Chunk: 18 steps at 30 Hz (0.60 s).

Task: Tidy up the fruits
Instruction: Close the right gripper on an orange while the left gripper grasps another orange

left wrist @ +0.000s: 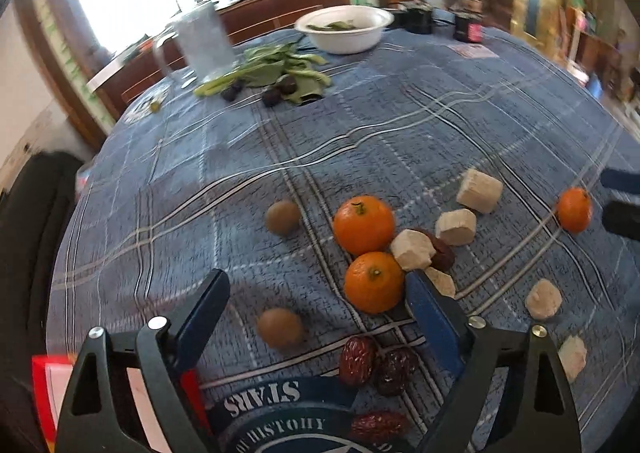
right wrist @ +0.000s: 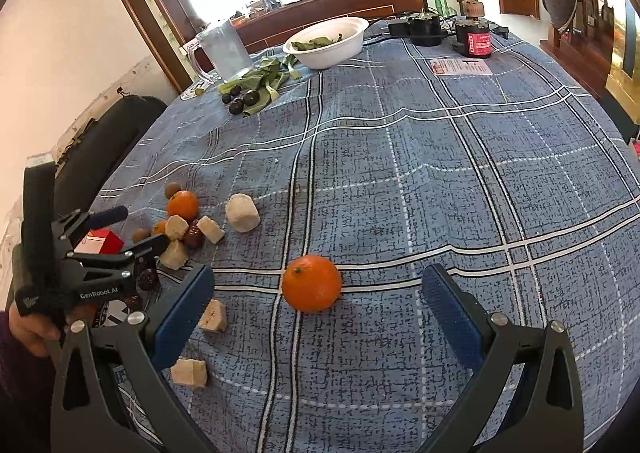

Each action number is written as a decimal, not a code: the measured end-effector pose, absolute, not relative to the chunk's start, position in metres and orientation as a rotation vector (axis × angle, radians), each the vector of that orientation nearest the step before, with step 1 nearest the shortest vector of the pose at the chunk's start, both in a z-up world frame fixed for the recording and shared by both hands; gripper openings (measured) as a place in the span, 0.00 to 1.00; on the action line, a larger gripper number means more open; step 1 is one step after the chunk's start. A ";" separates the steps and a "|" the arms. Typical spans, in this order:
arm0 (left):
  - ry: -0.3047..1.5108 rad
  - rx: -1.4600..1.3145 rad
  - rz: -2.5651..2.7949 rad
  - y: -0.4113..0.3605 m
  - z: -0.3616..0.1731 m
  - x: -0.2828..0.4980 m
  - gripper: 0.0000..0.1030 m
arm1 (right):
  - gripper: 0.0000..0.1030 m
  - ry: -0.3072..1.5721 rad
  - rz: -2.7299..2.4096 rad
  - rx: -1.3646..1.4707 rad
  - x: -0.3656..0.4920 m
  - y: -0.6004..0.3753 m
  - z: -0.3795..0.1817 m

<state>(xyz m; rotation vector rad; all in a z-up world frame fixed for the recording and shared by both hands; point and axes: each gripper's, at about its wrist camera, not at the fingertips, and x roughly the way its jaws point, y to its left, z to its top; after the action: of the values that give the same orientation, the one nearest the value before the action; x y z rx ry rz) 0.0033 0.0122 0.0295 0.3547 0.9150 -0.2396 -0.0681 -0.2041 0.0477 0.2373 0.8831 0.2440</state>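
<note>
**Three oranges wait as two tools hover over a cluttered worktop**

Two hand-held tools hang above a worktop draped in a blue plaid cloth (right wrist: 440,173), both with jaws apart and nothing between the pads. Nearest the right tool (right wrist: 318,305), a lone orange (right wrist: 312,284) sits apart from the rest toward the near edge, framed between the wide-set fingers but untouched by them. The left tool (left wrist: 320,305), gripped by a person's hand (right wrist: 28,329), stands fairly wide over the main scatter by the near left edge: wrinkled red dates (left wrist: 358,361), a brown longan (left wrist: 280,327), and just beyond them two oranges (left wrist: 374,281) touching each other, the nearer one just beside the tool's right finger. Pale, chalky food chunks (left wrist: 456,226) lie among and around the fruit.

The oranges look firm, round and light, with a slightly slick peel; they would likely roll if nudged, so a hold across the widest part seems safest. The dates appear soft and small, calling for a narrower, gentler pinch.

Toward the far left corner lie green leaves (right wrist: 264,73) and dark plums (right wrist: 242,99) beside a clear jug (right wrist: 224,49); a white bowl (right wrist: 332,51) stands near the far edge.
</note>
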 end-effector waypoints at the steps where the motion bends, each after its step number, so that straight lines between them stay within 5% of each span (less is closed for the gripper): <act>1: 0.920 0.356 -0.261 0.012 0.029 0.003 0.80 | 1.00 0.884 0.246 0.236 -0.068 -0.204 0.047; 10: 0.943 0.316 -0.364 0.014 0.030 0.009 0.63 | 0.97 0.904 0.272 0.183 -0.067 -0.190 0.042; 14: 0.953 0.306 -0.421 0.013 0.030 0.010 0.47 | 0.88 0.918 0.280 0.167 -0.067 -0.186 0.038; 18: 0.952 0.291 -0.439 0.016 0.029 0.009 0.46 | 0.77 0.938 0.270 0.167 -0.064 -0.185 0.032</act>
<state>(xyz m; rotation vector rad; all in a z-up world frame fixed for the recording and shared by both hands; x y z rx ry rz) 0.0088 0.0158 0.0290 0.2909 0.9516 -0.4388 -0.0640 -0.1852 0.0325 0.1673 0.9380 0.2702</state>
